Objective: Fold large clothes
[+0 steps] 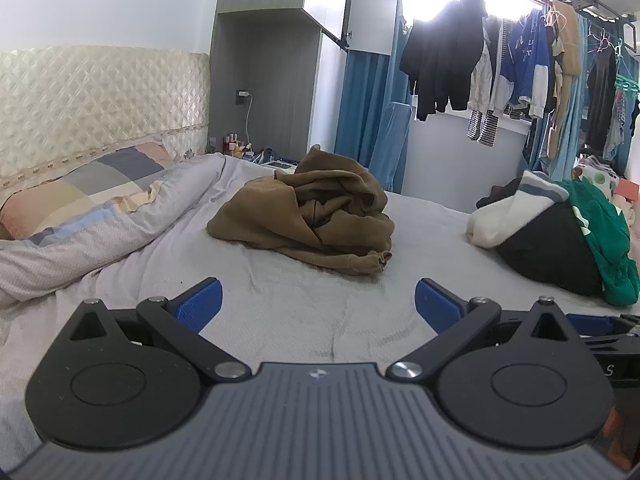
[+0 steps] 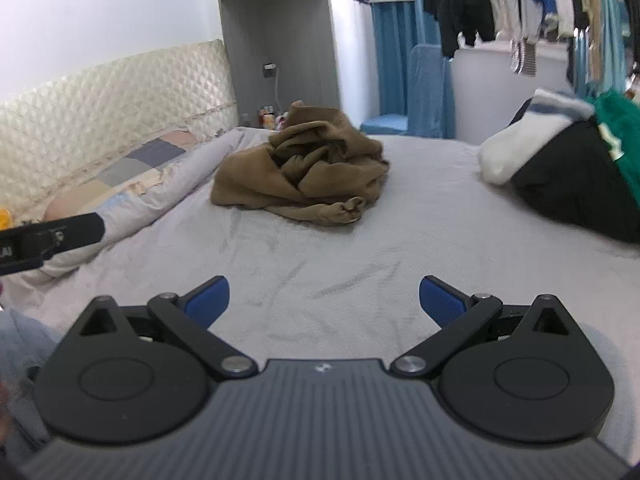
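**A:** Both claws are spread wide with nothing in them. Left gripper and right gripper hover over bare sheet, blue pads far apart.

**B:** ok so what's around them, biggest first?

**A:** Bed with a pale grey sheet fills everything under and ahead of both claws. Off to the left of the left gripper there's a rolled quilt, with a patchwork pillow behind it against the padded headboard. Ahead and to the right, a pile of clothes, black, white and green stuff heaped together. Farther back on that side, laundry hanging on a rack by the window.

**B:** and the thing to fold?

**A:** Brown hoodie, crumpled in a lump straight ahead of both claws, well apart from the fingertips. One cuff sticks out toward the claws. Neither claw touches it. In the right wrist view the same brown hoodie sits dead center ahead, and the left gripper's edge pokes in at far left.
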`<action>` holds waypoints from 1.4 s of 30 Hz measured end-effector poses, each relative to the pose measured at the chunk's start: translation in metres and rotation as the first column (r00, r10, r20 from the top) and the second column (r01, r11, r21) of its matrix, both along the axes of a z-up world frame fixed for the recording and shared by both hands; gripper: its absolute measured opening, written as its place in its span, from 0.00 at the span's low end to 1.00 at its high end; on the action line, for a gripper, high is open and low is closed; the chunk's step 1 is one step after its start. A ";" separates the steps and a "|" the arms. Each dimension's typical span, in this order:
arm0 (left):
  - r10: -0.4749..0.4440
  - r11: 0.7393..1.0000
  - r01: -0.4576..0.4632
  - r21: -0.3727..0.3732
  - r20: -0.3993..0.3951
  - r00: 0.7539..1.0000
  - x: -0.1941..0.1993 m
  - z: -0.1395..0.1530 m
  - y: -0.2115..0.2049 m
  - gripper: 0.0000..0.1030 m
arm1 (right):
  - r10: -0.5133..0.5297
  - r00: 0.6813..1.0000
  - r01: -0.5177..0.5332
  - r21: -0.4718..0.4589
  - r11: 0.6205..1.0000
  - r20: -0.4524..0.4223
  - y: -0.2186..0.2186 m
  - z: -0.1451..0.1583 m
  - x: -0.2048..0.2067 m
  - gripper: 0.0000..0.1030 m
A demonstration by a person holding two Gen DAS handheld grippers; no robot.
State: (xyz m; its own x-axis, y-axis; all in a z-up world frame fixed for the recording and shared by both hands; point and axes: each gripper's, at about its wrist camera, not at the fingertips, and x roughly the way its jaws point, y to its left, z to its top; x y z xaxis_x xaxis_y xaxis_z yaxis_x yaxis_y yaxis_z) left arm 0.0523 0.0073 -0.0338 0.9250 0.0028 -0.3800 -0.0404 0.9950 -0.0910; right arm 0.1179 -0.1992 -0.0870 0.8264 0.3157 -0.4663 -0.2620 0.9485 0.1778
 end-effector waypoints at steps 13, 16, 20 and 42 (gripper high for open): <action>-0.026 0.999 0.024 -0.030 -0.045 0.999 0.083 -0.008 0.024 1.00 | 0.005 0.998 -0.006 -0.021 1.000 -0.062 0.023 -0.009 0.060 1.00; -0.016 1.000 0.016 -0.003 -0.045 0.999 0.111 -0.008 0.029 1.00 | 0.004 0.997 -0.006 -0.023 1.000 -0.076 0.032 -0.010 0.081 1.00; -0.013 1.000 0.011 -0.028 -0.067 0.998 0.156 -0.010 0.046 1.00 | -0.014 0.995 0.009 -0.048 0.999 -0.098 0.045 -0.012 0.112 1.00; 0.003 0.986 -0.018 -0.164 -0.088 0.996 0.462 -0.116 0.101 0.97 | -0.089 0.990 0.098 0.083 0.992 -0.109 0.098 -0.058 0.352 0.96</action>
State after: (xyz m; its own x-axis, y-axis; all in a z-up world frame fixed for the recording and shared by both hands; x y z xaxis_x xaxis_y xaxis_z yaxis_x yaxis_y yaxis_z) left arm 0.5138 0.1085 -0.1499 0.8886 -0.0568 -0.4551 -0.0658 0.9662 -0.2491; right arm 0.4704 -0.1014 -0.1453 0.8021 0.2832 -0.5258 -0.1486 0.9474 0.2835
